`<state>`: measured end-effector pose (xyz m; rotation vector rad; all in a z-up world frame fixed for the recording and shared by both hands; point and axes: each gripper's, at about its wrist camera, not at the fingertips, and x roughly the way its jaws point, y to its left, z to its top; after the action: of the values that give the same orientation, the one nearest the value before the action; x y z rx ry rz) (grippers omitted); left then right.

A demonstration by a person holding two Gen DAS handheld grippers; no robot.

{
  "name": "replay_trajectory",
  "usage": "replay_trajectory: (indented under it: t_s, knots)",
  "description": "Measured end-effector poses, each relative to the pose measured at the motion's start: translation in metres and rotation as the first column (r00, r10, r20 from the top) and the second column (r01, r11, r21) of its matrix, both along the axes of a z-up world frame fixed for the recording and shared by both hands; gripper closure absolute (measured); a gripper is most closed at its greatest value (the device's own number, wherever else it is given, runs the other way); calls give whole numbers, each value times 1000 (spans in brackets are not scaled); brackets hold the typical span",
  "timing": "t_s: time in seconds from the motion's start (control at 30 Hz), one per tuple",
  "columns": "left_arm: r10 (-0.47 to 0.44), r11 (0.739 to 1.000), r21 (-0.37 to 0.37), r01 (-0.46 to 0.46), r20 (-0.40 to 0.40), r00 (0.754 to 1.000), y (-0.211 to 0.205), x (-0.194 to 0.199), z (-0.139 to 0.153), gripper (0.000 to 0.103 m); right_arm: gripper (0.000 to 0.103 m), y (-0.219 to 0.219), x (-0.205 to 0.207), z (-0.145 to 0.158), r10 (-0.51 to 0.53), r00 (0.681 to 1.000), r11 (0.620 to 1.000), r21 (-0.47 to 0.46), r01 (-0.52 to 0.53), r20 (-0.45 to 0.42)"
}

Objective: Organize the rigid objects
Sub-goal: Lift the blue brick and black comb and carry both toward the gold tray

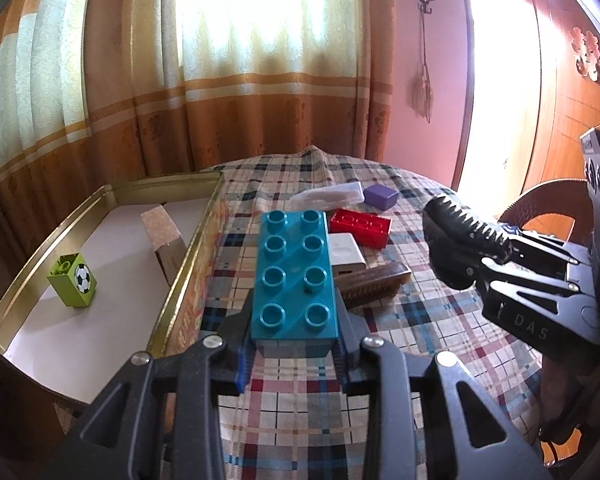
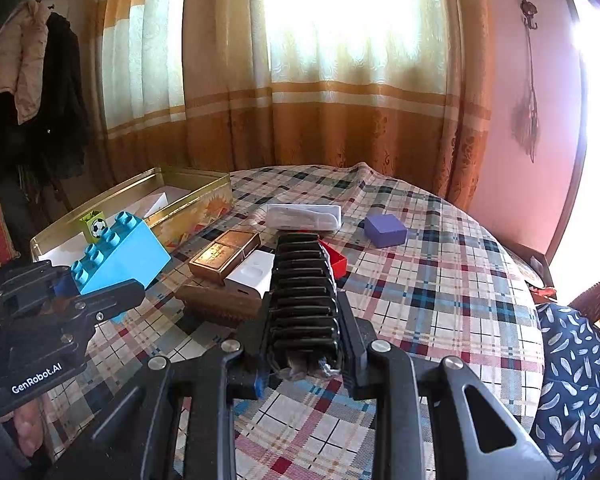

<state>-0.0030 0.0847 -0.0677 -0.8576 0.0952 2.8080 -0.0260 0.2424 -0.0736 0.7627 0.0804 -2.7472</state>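
My left gripper (image 1: 294,344) is shut on the near end of a teal eight-stud brick (image 1: 294,276), held above the checked tablecloth beside the gold tin (image 1: 100,196). In the tin stand a green football brick (image 1: 73,280) and a cork-topped block (image 1: 164,236). My right gripper (image 2: 306,344) is shut on a black ribbed object (image 2: 304,288), held over the table's middle. The right wrist view has the left gripper (image 2: 84,292) and teal brick (image 2: 120,256) at the left. On the cloth lie a red brick (image 1: 360,226), a white block (image 1: 346,254) and a purple cube (image 1: 381,196).
A brown brush (image 2: 220,304), a bronze box (image 2: 224,256) and a clear plastic case (image 2: 304,216) also lie mid-table. Curtains hang behind the round table. A person's patterned clothing (image 2: 576,380) and a wicker chair (image 2: 596,296) are at the right edge.
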Motion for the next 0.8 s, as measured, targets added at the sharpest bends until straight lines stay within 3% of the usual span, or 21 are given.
replay_trajectory:
  t_s: [0.8]
  knots:
    - [28, 1000, 15, -27, -74, 997, -7, 5, 8, 73, 73, 2, 6, 2, 14, 999, 1000, -8, -15, -46]
